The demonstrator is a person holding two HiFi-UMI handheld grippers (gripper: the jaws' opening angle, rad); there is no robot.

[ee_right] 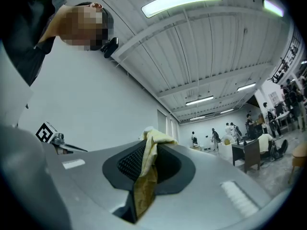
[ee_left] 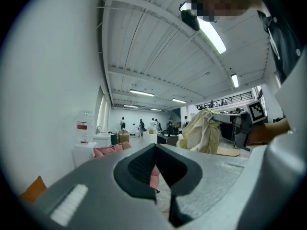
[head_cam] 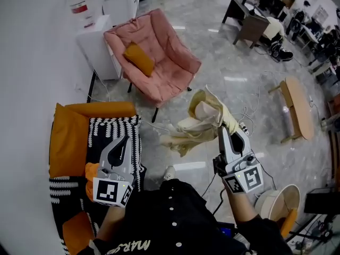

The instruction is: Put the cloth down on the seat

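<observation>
The right tool (head_cam: 221, 133) is clamped shut on a pale yellow cloth (head_cam: 197, 122), which it holds in the air over the grey marble floor (head_cam: 234, 62). In the right gripper view, a fold of the cloth (ee_right: 146, 159) is pinched between the two dark pads and sticks out past their ends. From the head view, the crumpled bundle has its long axis on a slant. Its higher end is up by the tool's tips, and the loose lower end trails down and toward the person's left, pointing at the seat (head_cam: 68, 142). The cloth does not touch the seat; it hangs just off the seat's right edge, between that edge and a pink chair (head_cam: 159, 62) farther back. The seat is orange and partly draped with a black-and-white patterned blanket (head_cam: 121, 127). The left tool (head_cam: 124, 141) hovers over that blanket with its jaws closed together and nothing between them. The left gripper view shows only the room beyond the pads, with the cloth (ee_left: 201, 131) hanging off to the right. An orange cushion (head_cam: 139, 58) lies on the pink chair, a white cabinet (head_cam: 98, 47) stands beside it against the wall, and a low wooden bench (head_cam: 297, 108) sits well off to the right.
</observation>
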